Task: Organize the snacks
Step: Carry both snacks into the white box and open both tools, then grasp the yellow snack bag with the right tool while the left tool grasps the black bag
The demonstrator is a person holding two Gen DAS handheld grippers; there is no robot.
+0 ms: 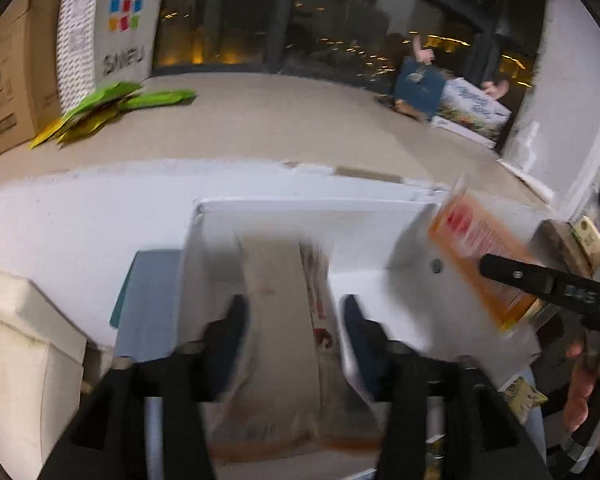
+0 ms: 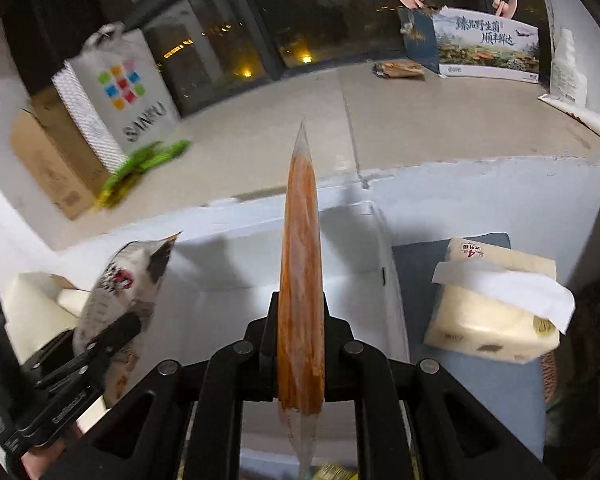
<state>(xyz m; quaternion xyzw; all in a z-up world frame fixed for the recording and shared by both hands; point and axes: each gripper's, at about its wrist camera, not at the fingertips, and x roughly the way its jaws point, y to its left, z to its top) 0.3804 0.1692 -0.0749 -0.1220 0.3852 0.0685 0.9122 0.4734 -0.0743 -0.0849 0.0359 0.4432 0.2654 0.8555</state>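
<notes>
An orange snack packet (image 2: 302, 264) is pinched edge-on by the closed jaws of the right gripper (image 2: 302, 344), over a white box (image 2: 228, 300). In the left wrist view, a pale snack bag (image 1: 284, 320) is seen between the fingers of the left gripper (image 1: 296, 328); the jaws are spread apart, and a gap is seen on each side of the bag. The bag is over the same white box. A tissue pack (image 2: 496, 304) is seen at 3 o'clock of the orange packet. Green packets (image 1: 132, 100) are lying on the floor at 10 o'clock.
</notes>
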